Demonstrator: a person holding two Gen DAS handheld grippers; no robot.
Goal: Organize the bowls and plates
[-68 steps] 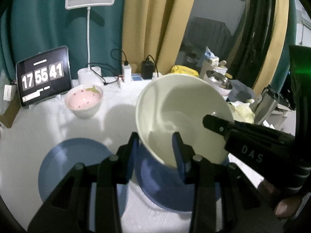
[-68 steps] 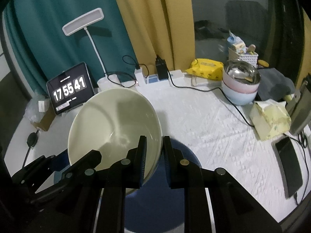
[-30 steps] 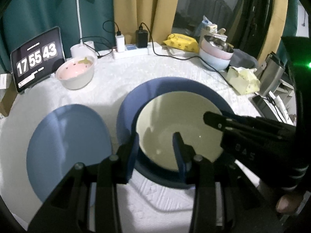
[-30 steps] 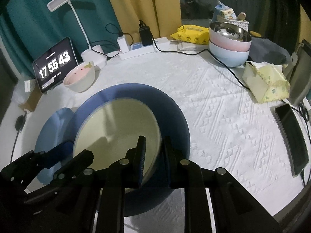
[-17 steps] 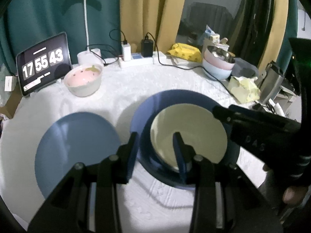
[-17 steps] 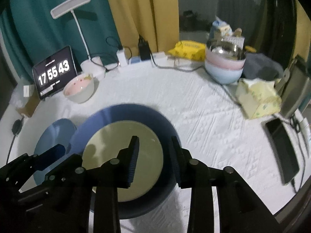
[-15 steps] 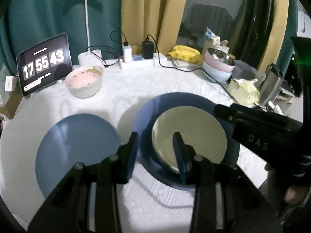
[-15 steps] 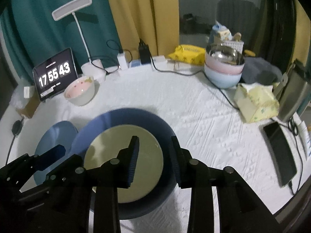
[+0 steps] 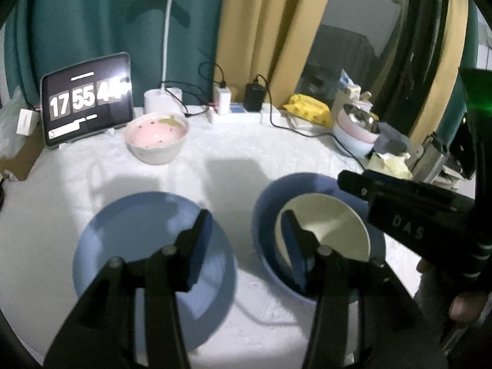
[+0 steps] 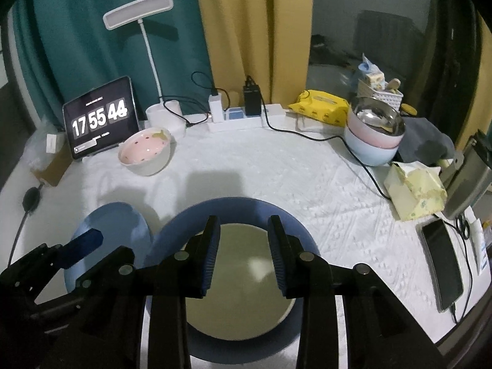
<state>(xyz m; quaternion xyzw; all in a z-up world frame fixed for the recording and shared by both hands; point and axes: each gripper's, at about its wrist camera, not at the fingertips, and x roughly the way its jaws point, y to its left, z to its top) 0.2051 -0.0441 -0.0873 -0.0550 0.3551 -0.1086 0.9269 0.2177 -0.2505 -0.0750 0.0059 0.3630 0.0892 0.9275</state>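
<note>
Both grippers have let go and lifted: the left gripper (image 9: 246, 240) has just been opening, the right gripper (image 10: 243, 255) gapes empty. Cream bowl (image 10: 236, 276) sits nested in the blue bowl (image 10: 233, 207). Retreat straight up, clear of the rims, before reaching for the plate (image 9: 141, 230).
</note>
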